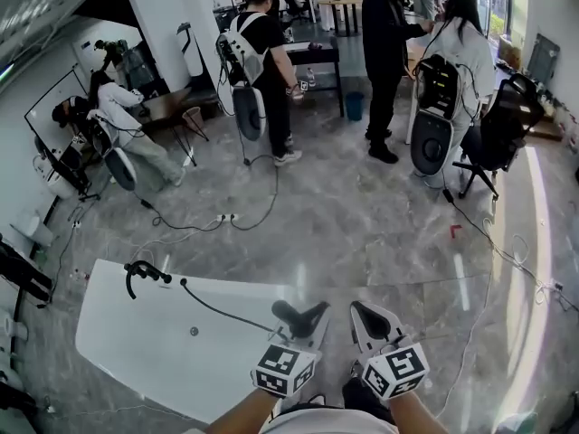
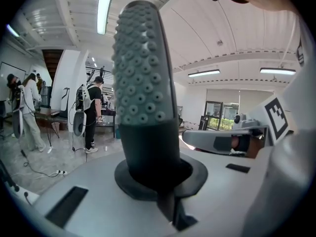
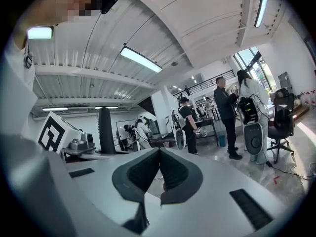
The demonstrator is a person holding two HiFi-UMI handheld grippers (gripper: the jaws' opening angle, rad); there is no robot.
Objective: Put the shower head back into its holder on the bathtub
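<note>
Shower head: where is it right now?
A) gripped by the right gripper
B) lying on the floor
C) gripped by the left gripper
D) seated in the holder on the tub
C: in the left gripper view, the nubbed shower head stands clamped in the left gripper. In the head view its hose runs across the bathtub, and the right gripper is shut on nothing.

Bathtub [image 1: 136, 333] corner hidden (near one) behind left gripper [image 1: 301, 322].
</note>
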